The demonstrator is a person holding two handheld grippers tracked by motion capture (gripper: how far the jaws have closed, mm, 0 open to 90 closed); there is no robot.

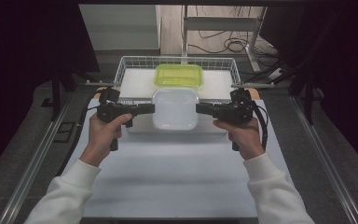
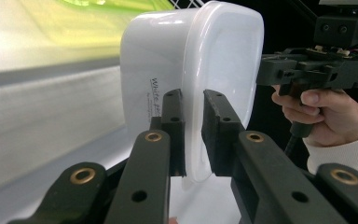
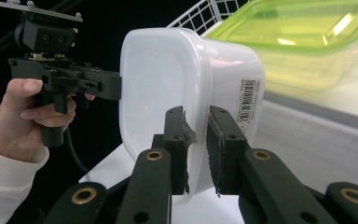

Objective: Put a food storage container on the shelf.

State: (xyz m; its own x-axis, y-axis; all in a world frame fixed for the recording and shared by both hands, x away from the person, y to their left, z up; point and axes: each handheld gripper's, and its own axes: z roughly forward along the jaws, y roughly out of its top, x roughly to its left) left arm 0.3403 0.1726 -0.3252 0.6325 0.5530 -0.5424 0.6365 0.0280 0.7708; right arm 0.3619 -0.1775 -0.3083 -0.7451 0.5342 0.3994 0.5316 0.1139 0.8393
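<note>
Container gripped from both sides, lifted over the table

White plastic container [image 1: 175, 109] hangs between the two grippers, held level, lid up. Left gripper [image 1: 152, 108] clamps the container's left rim; right gripper [image 1: 198, 108] clamps the right rim — both come in sideways, jaws pointing at each other. In the left gripper view the two black jaws stand narrow, pinched on the lid's edge, one pad on the top face, one on the body side under the rim. Same in the right gripper view: jaws narrow, rim sandwiched between the pads, a barcode label [image 3: 250, 99] on the container wall just beyond them. Printed text sits on the wall by the left jaws, too small to read.

Container sits in front of a wire basket [image 1: 126, 65], over the near edge of a white block [image 1: 140, 126] on the table [image 1: 177, 186]. Whether its bottom touches the block I cannot tell from above; the gripper views show its underside free of the surface beneath.

Green-lidded container [image 1: 179, 75] rests in the basket, just behind the white one, apart from it. Each hand [image 1: 103, 133] wraps a pistol-style grip, white sleeves [image 1: 67, 193] coming in from the bottom — cables trail off each gripper.
</note>
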